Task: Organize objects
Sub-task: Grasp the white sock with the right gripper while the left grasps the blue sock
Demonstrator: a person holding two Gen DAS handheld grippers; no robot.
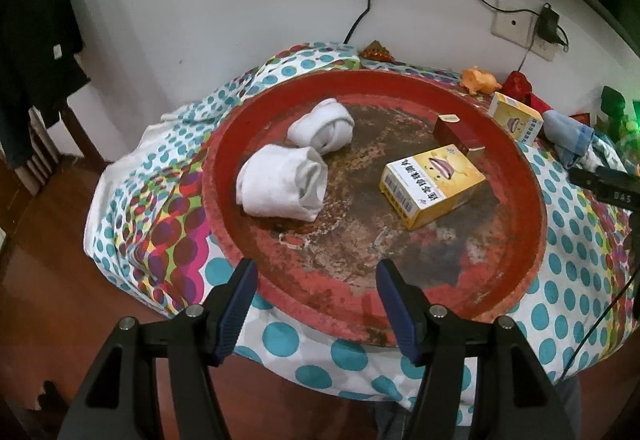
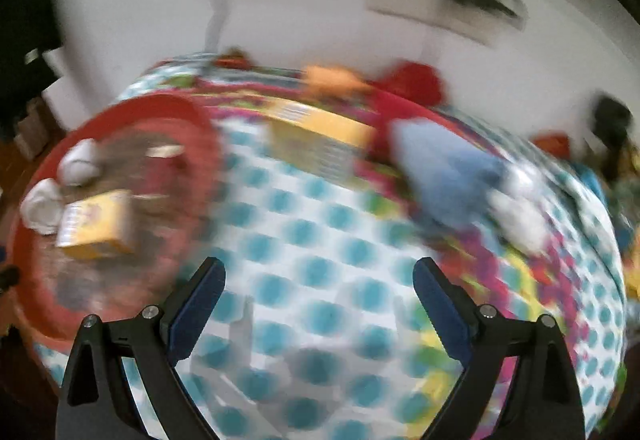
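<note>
A worn red round tray [image 1: 516, 240] lies on the dotted cloth. On it rest two rolled white socks [image 1: 282, 186] [image 1: 322, 125], a yellow box [image 1: 434, 184] and a small dark red box [image 1: 454, 131]. My left gripper [image 1: 316, 272] hovers open over the tray's near rim, nothing between its fingers. The right wrist view is blurred: my right gripper [image 2: 318, 272] stands open and empty over the dotted cloth, with the tray [image 2: 202, 128] to its left. Beyond it lie a second yellow box [image 2: 320, 136], a blue cloth [image 2: 452, 176] and a white sock [image 2: 520, 212].
The dotted cloth [image 1: 576, 264] covers a small table against a white wall. At the back sit an orange toy [image 1: 480, 79], a red object [image 1: 518, 84], the second yellow box [image 1: 516, 116] and the blue cloth [image 1: 568, 134]. Cables hang from a wall socket [image 1: 516, 25]. Wooden floor lies to the left.
</note>
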